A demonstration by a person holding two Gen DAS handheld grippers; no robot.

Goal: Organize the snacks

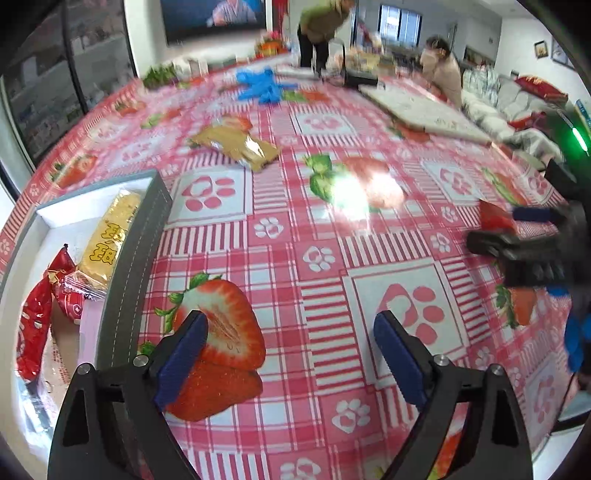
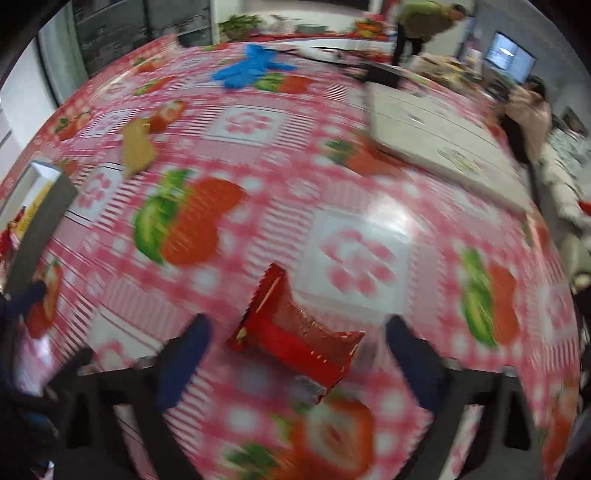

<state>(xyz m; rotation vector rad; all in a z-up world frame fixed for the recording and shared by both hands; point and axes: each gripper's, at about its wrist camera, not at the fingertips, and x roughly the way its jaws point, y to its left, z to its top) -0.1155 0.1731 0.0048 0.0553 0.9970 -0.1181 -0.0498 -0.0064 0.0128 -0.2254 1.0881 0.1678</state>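
My left gripper point(image 1: 290, 325) hangs open over the strawberry tablecloth point(image 1: 295, 240) with nothing between its blue pads. To its left stands a grey box point(image 1: 136, 258) with a white inside. It holds a yellow snack packet point(image 1: 110, 240) and red packets point(image 1: 37, 325). A golden-brown packet point(image 1: 236, 144) lies on the cloth farther back. In the blurred right wrist view my right gripper point(image 2: 299, 321) is open, with a red snack packet point(image 2: 295, 332) lying on the cloth between its fingers, clear of both pads. The same gripper point(image 1: 498, 227) and red packet point(image 1: 493, 218) show at the right edge of the left wrist view.
Blue gloves point(image 1: 262, 85) lie at the far side of the table. A flat white board point(image 1: 424, 110) rests at the back right. Two people point(image 1: 325, 29) stand beyond the far edge, and a sofa point(image 1: 517, 103) is at the right.
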